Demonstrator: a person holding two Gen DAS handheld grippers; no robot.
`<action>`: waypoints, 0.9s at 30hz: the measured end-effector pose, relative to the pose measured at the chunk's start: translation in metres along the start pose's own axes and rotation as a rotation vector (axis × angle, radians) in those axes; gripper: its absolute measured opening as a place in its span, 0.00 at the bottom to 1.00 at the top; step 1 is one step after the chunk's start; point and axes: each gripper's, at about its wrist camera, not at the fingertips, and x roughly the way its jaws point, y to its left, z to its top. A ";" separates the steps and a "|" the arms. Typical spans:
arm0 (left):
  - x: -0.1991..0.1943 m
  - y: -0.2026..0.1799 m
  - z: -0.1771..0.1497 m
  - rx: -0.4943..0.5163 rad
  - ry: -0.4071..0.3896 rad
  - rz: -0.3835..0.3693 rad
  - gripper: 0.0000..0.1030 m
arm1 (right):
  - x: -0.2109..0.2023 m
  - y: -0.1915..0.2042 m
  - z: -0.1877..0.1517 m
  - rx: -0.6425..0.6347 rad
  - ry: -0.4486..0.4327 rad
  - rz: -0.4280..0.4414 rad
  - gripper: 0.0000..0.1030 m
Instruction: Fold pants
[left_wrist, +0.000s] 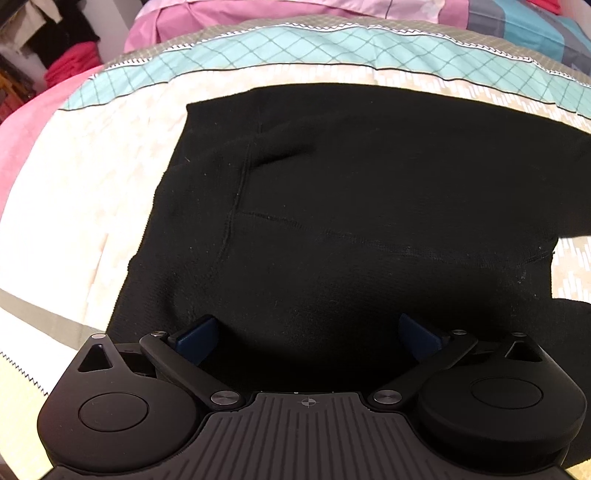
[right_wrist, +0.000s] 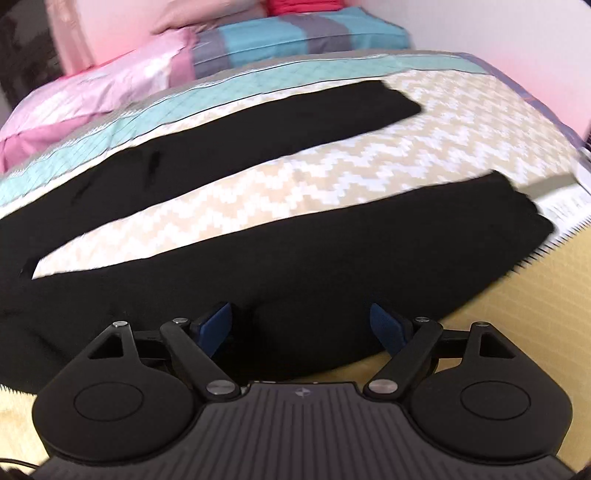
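Black knit fabric fills the near ground in both wrist views: the pants (left_wrist: 351, 192) lie spread flat on the bed (left_wrist: 74, 206), and everything else is placed from them. Just above their nearest edge, the left tongs (left_wrist: 308, 338) hang with blue pads (left_wrist: 194, 338) spread wide, nothing pinched between them, over the broad upper part of the pants where a seam and a pocket slit show. The right tongs (right_wrist: 301, 326) are likewise spread apart (their pads (right_wrist: 216, 325) stand either side of a small hump of the nearer leg, without pressing on it), at the pants' near edge where the fabric meets a yellow blanket (right_wrist: 517, 295). Beyond that, the two legs (right_wrist: 369, 236) fan apart, with a wedge of beige zigzag bedspread (right_wrist: 332, 173) bare between them. The far leg (right_wrist: 295, 125) runs along a teal diamond-patterned band (right_wrist: 258, 86) of the cover. Behind the pants lie pink pillows (right_wrist: 122, 85) and a blue-and-grey striped one (right_wrist: 295, 33). Farthest from them, off the left wrist view's upper corner, dark and red clothes (left_wrist: 74, 62) are heaped.
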 end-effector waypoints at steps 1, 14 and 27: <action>0.000 0.002 0.000 -0.007 0.004 -0.006 1.00 | -0.003 -0.003 -0.001 0.012 -0.006 -0.017 0.82; -0.049 0.037 -0.034 -0.126 -0.015 -0.049 1.00 | -0.017 -0.020 0.000 0.076 -0.026 -0.054 0.82; -0.032 0.031 -0.044 -0.094 0.044 -0.023 1.00 | -0.009 -0.034 -0.010 0.090 0.060 -0.109 0.84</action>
